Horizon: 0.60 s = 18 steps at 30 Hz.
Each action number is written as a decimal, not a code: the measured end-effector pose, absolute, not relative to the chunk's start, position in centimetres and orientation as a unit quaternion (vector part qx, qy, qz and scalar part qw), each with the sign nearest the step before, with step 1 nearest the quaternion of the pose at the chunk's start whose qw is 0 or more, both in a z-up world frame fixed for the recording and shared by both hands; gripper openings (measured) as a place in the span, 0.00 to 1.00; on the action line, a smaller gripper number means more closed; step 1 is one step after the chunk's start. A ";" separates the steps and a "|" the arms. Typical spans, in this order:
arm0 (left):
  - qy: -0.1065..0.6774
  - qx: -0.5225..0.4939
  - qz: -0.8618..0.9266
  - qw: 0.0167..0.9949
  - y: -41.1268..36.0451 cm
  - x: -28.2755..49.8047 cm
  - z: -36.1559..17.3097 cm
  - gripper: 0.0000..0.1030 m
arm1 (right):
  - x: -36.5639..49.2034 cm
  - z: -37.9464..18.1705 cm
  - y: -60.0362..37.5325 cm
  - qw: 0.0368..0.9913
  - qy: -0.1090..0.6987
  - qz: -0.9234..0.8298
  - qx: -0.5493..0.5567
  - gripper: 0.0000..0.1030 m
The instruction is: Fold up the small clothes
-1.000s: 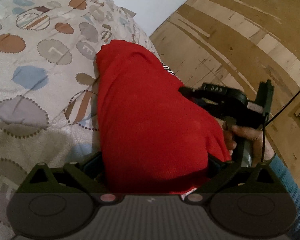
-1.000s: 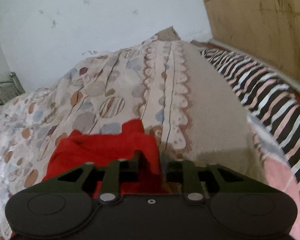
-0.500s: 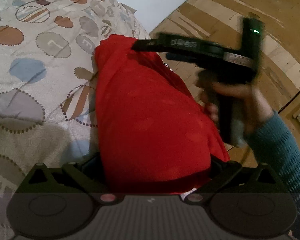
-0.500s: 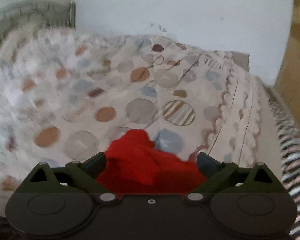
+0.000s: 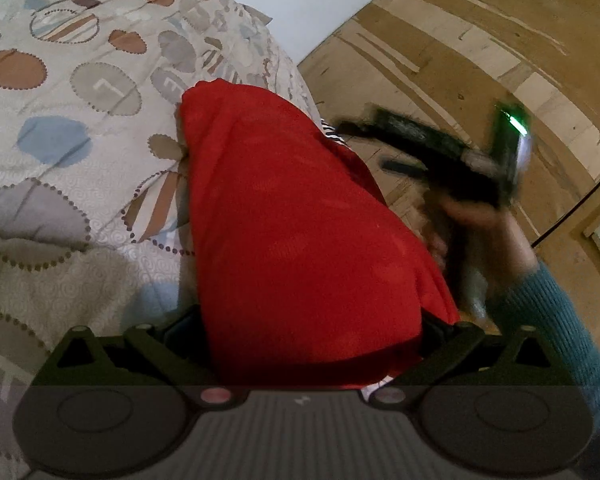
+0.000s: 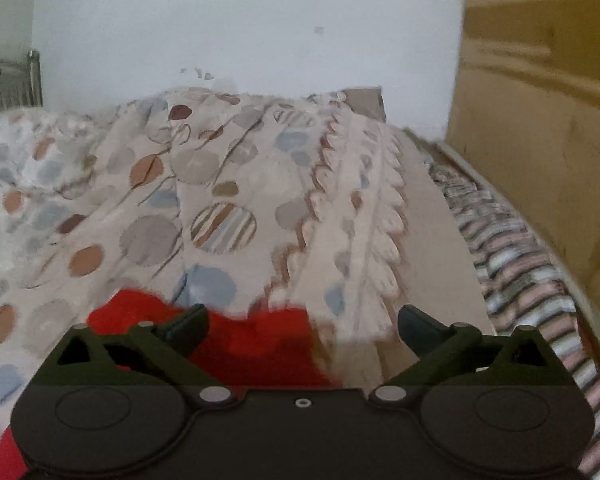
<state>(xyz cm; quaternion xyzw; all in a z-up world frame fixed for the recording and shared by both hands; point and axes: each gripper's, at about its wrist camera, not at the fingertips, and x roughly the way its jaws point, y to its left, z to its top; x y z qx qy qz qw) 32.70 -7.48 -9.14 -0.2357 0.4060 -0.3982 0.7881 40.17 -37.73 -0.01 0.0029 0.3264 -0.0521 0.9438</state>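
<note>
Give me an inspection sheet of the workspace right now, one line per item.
Surface: patchwork quilt with circle patches covering the bed.
Job's things: red fabric garment, lying on the quilt between the left gripper's fingers.
Clutter: striped blanket along the bed edge.
Grippers: left jaws spread wide around the garment; right gripper open, empty, above the garment's edge.
Cables: thin black cable near the wooden panels.
Surroundings: white wall, wooden panels, metal bed frame.
</note>
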 end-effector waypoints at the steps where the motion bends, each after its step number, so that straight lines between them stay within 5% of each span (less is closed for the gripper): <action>1: 0.407 -0.237 -0.398 0.787 -7.4 32.7 -9.1 1.00 | 38.5 0.1 -38.3 0.943 0.328 -0.054 0.014 0.99; 11: 0.417 -0.259 -0.393 0.778 -6.8 32.8 -9.2 1.00 | 18.1 -1.7 -38.9 0.963 0.207 -0.088 0.147 0.99; 18: 0.421 -0.266 -0.393 0.773 -6.7 32.9 -9.3 1.00 | 12.7 -5.2 -37.0 0.967 0.193 -0.061 0.156 0.99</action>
